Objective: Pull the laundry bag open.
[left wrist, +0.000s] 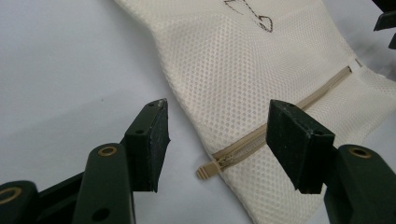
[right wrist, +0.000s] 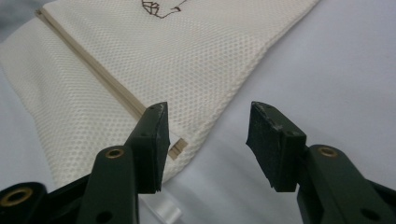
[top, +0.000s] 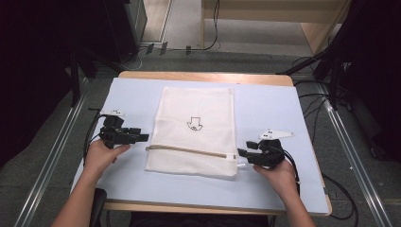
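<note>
A white mesh laundry bag (top: 196,127) with a small arrow print lies flat in the middle of the light blue mat (top: 269,109). A beige zipper (top: 189,151) runs across the bag near its front end. My left gripper (top: 142,136) rests open at the bag's left edge. In the left gripper view its jaws (left wrist: 219,126) stand wide apart over the mat, with the zipper pull (left wrist: 208,171) lying between them, untouched. My right gripper (top: 242,153) is open at the zipper's right end. Its jaws (right wrist: 208,128) hold nothing; the zipper's end (right wrist: 177,148) lies beside one pad.
The mat covers a wooden table (top: 203,75) whose edges show at the back and front. A small white tab (top: 241,165) sticks out of the bag's front right corner. Cables (top: 340,189) trail on the floor to the right, and dark stands (top: 331,61) rise behind the table.
</note>
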Motion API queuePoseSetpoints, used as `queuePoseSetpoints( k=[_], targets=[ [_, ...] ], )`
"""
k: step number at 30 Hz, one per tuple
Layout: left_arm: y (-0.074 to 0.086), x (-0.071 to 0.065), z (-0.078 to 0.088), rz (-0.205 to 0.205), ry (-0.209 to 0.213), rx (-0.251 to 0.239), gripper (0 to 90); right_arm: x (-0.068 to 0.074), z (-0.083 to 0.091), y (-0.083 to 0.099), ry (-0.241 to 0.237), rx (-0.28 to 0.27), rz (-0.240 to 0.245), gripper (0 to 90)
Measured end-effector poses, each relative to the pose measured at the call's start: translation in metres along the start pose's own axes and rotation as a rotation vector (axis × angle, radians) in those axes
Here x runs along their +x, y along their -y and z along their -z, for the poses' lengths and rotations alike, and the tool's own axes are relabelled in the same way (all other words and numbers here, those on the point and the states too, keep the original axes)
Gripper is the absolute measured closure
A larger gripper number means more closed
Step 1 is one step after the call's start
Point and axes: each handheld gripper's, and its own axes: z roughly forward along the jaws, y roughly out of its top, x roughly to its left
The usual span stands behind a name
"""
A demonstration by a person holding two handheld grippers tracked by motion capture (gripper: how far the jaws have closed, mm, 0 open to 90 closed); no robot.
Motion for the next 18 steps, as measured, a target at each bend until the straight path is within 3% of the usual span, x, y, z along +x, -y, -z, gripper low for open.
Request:
queuePoseSetpoints(
  k=[18],
  targets=[
    [0.001,0.010,0.002,0.029,-0.017,-0.013,38.2,-0.020,0.006,0.003,0.048,-0.021,-0.053,46.7]
  ],
)
